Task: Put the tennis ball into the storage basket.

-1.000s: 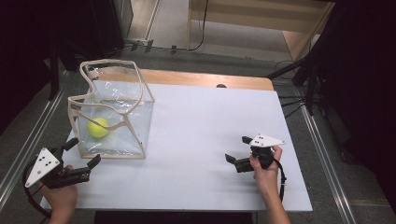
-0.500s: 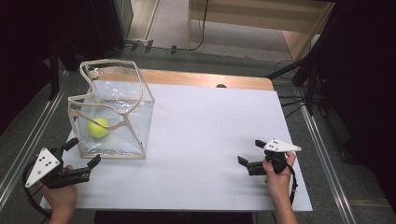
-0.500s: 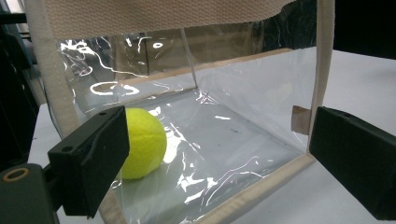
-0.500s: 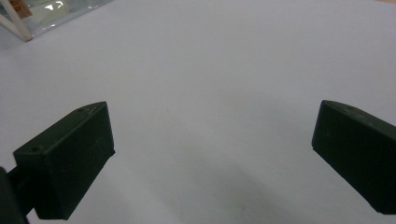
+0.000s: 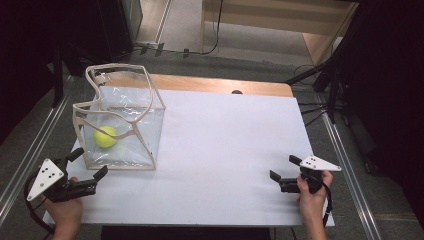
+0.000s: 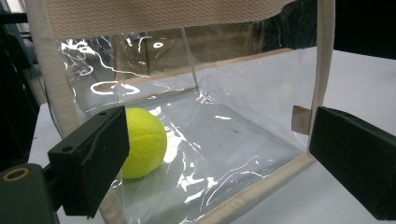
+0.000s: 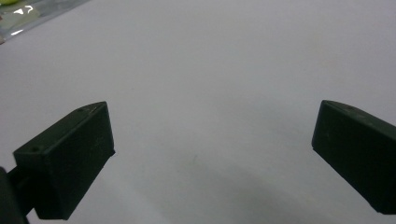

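Both my grippers empty, ball in the clear bag.

From above, my left gripper [image 5: 85, 167] and right gripper [image 5: 285, 170] gape wide, holding nothing. Through my left gripper view, the tennis ball [image 6: 142, 142] rests inside the floppy clear bag [image 6: 243, 107]; I'd pinch its stiff webbing rim.

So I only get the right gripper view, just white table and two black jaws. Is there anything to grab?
Observer: Yes, a yellow tennis ball sits inside a clear bag at the table's far left.
Operator: Is the other gripper holding it?
Observer: No, the left gripper is open, just outside the bag's near side.
Operator: Where's my gripper then?
Observer: The right gripper is open, low at the table's near right corner.
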A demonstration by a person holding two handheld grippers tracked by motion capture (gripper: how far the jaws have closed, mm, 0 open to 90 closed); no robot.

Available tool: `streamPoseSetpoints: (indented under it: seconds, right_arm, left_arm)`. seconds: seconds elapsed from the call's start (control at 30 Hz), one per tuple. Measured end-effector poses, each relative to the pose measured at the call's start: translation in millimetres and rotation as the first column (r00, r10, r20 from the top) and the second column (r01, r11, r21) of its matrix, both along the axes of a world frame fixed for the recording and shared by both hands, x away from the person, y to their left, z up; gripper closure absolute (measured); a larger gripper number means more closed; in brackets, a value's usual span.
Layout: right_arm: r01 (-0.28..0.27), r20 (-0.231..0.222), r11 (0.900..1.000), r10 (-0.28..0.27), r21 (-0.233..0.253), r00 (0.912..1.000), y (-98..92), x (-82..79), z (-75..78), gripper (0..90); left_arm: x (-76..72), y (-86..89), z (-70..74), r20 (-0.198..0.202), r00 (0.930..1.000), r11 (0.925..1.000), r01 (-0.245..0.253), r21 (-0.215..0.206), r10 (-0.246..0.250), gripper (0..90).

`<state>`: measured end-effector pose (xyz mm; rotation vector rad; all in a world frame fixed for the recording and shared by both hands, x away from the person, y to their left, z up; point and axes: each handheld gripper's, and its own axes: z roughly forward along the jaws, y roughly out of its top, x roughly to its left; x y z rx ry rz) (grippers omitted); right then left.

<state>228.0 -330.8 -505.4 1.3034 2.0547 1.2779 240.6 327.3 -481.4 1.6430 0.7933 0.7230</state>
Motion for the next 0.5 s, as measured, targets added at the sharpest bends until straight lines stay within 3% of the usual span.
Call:
streamPoseSetpoints:
  seconds: [0.23,0.4,0.5]
  right_arm:
    - [0.045,0.025,0.998,-0.046,0.043,0.9986,-16.6,-8.4,-6.7,0.0]
    - [0.041,0.093,0.992,-0.053,0.121,0.9942,-25.1,-14.6,-9.7,0.0]
    - [0.049,0.102,0.991,-0.062,0.123,0.9929,-26.6,-16.1,-9.2,0.0]
  left_arm:
    - [0.5,0.7,0.3,0.002,1.0,1.0,0.003,-0.005,-0.003,5.4]
    - [0.4,1.1,0.3,0.003,1.0,1.0,0.002,-0.007,-0.002,5.4]
    - [0.6,1.0,0.3,0.003,1.0,1.0,0.004,-0.006,-0.004,5.3]
